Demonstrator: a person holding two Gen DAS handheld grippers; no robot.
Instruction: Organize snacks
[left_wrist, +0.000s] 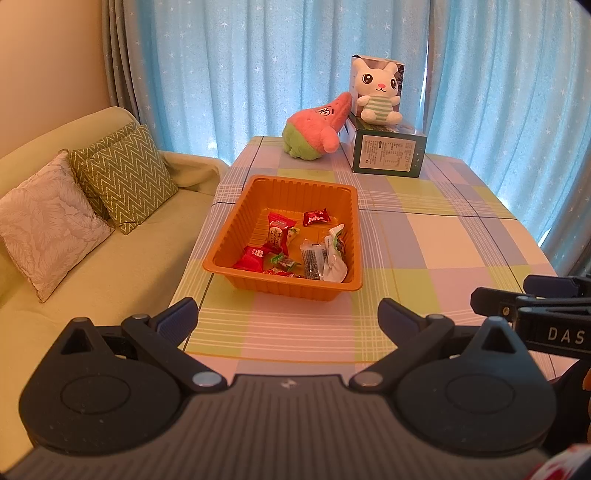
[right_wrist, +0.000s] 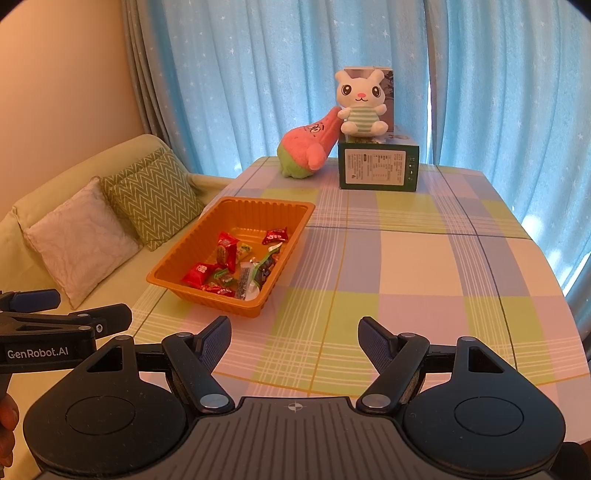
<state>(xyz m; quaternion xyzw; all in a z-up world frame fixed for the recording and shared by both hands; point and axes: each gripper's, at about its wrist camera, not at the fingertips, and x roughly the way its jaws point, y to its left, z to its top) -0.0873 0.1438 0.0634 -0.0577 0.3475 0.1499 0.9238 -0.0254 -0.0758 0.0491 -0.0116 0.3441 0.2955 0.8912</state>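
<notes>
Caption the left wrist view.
Open left gripper faces an orange tray of wrapped snacks on a checked table.

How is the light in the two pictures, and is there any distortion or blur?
Left wrist view: daylight glows through the blue curtain, warm tint, edges bent by the fisheye, the orange tray sharp. Right wrist view: same backlight, a bright gap in the curtain, dark corners, the table edge curved.
</notes>
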